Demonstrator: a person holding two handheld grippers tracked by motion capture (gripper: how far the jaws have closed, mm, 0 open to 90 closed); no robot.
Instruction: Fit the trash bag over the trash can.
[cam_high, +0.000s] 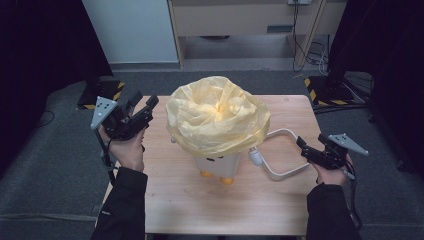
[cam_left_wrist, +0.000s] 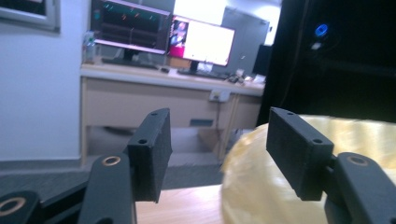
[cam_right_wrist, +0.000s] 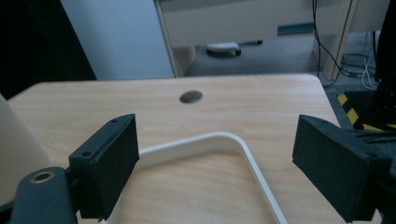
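A small white bin (cam_high: 218, 163) on yellow feet stands mid-table, with a puffed yellow plastic bag (cam_high: 217, 116) draped over its top. From its right side a white loop handle (cam_high: 285, 152) lies flat on the wood. My left gripper (cam_high: 144, 100) is held up at the table's left edge, open, its jaws pointing toward the bag. In the left gripper view my left gripper (cam_left_wrist: 224, 149) has the bag (cam_left_wrist: 266, 186) just ahead at the lower right. My right gripper (cam_high: 302, 148) hovers open at the handle's right end. In the right gripper view my right gripper (cam_right_wrist: 217, 154) straddles the handle (cam_right_wrist: 254, 163), apart from it.
The wooden table (cam_high: 190, 200) has a round cable hole (cam_right_wrist: 191, 96) near its far right corner. Grey floor surrounds it, with black curtains at both sides, hazard-striped stand bases (cam_high: 325, 95) and a desk (cam_left_wrist: 154, 93) with monitors beyond.
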